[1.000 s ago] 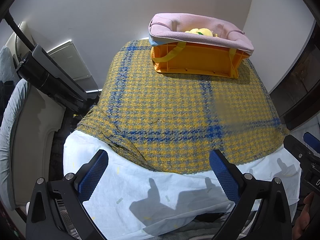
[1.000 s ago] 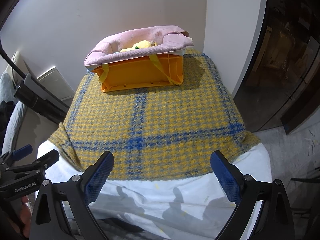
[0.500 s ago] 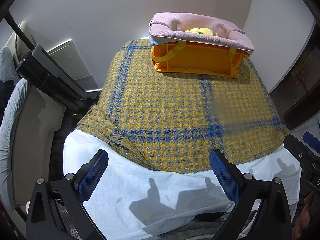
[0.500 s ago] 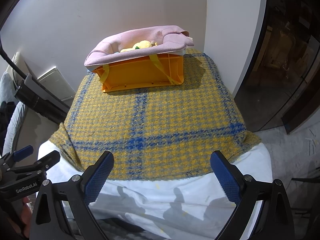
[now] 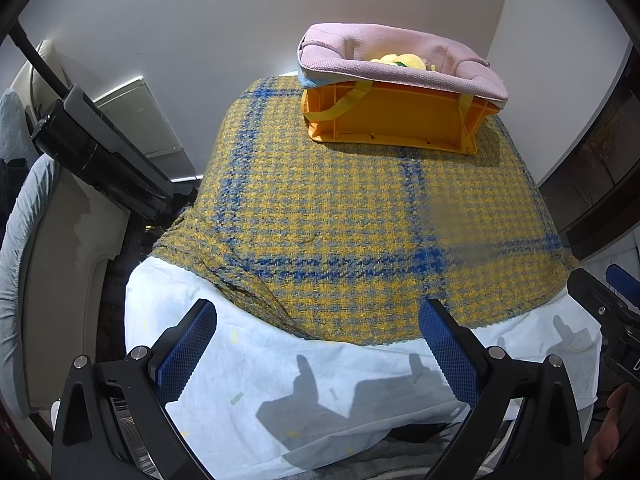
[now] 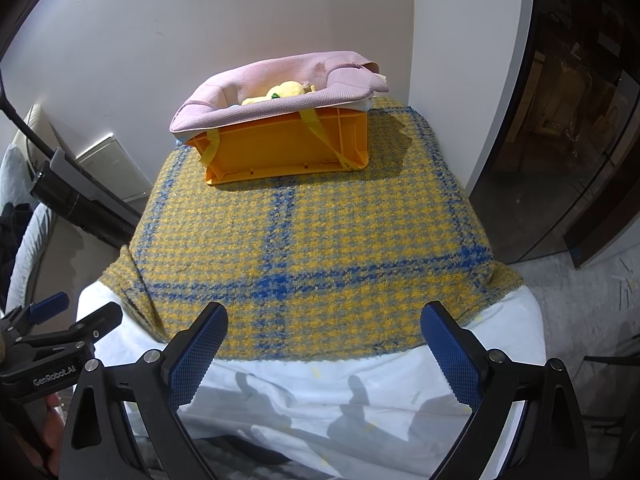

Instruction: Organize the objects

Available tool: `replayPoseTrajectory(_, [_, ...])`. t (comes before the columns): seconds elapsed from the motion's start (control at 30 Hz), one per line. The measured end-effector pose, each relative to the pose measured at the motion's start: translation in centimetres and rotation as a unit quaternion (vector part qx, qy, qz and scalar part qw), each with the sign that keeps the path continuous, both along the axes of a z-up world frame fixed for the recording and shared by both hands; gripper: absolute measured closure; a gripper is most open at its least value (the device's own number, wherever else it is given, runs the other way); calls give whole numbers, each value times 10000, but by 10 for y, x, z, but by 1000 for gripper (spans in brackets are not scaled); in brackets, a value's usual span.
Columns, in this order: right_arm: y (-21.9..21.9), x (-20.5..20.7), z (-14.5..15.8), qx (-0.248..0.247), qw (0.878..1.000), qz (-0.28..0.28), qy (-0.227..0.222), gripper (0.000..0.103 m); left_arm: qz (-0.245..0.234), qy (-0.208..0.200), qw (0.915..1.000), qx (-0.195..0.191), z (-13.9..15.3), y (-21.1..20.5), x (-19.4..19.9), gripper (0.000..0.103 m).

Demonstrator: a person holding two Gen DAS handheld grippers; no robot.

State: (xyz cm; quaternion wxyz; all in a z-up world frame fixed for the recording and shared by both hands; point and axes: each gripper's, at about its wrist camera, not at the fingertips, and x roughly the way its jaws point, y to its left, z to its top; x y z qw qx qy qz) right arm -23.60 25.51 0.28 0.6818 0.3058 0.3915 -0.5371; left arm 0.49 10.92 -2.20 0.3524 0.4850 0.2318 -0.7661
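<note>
Here, left to right. Grey chair [image 5: 24, 216] and black pole [image 5: 100, 152] off table's left edge, out of reach path. Left gripper [image 5: 318, 344] wide apart, empty, low over white sheet [image 5: 320, 380] at near edge; likely staging. Plaid blanket [image 5: 340, 216] covers tabletop, bare. Orange crate [image 5: 392, 114] far back by wall, pink cloth [image 5: 400, 62] draped over rim as liner, yellow soft toy [image 5: 400, 61] inside. Right gripper [image 6: 324, 346] also wide apart, empty, beside left one, well apart from crate.
</note>
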Motion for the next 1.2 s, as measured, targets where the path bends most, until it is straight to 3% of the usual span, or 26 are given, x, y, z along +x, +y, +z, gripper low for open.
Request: replayPoseTrajectory(1.2, [-3, -6, -2, 44, 10000, -65, -35, 6, 74, 63, 9999, -48, 4, -1, -2, 0])
